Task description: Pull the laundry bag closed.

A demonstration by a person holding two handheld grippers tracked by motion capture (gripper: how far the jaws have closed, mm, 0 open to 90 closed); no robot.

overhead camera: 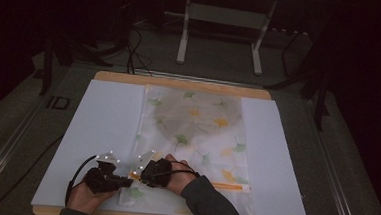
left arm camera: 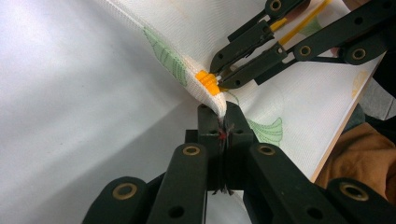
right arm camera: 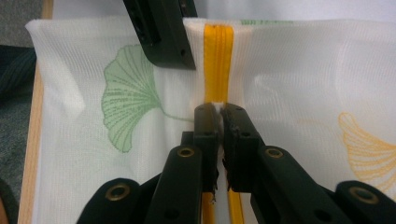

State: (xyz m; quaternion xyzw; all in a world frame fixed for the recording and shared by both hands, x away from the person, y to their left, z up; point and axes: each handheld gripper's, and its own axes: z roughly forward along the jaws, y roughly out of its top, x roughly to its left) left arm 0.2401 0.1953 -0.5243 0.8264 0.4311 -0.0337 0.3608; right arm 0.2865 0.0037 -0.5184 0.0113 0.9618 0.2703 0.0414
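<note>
Mesh fabric, white and printed with green and yellow leaves, makes up the laundry bag (overhead camera: 196, 138) I am working on. It lies flat on the white board (overhead camera: 92, 131) over the table (overhead camera: 180, 82), from the middle down to the lower middle of the high view, with something dark showing through its upper half.

Nearest to me, at the lower left of the high view, my left gripper (left arm camera: 223, 125) is clamped shut on the bag's corner; in the left gripper view the mesh bunches up between the closed jaws right beside the orange end of the zipper (right arm camera: 218, 60). Just next to it, my right gripper (right arm camera: 219, 109) has its jaws together on the zipper line; in the right gripper view they pinch at the point where the yellow tape runs into them, most likely on the slider, though the pull itself is hidden.

I judge the bag to be light, soft and floppy, with no stiffness at all, so it will wrinkle and drag rather than hold still. The mesh looks easy to snag, so I would keep one grip on the seam at the corner and take the zipper only by its tab.
</note>
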